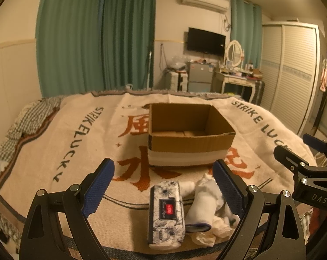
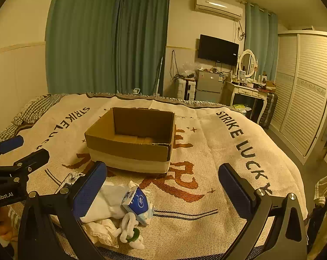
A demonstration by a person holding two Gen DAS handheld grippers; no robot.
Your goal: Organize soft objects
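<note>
On the bed, a cardboard box (image 1: 190, 134) sits open in the middle of the blanket (image 1: 76, 151). Nearer the cameras there's a heap of soft stuff: floral tissue pack (image 1: 166, 212), rolled white sock (image 1: 199, 208), blue tissue packet (image 2: 136, 201). Left gripper (image 1: 163, 190) and right gripper (image 2: 161, 191) both hover with jaws wide, holding nothing.

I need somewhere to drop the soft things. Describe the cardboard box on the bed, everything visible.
The cardboard box is brown corrugated, open-topped, with a pale band around its base. It sits upright on the printed blanket, beyond the pile of soft items and apart from it. Its inside looks empty, with only the floor flaps showing. Neither gripper touches it.
</note>
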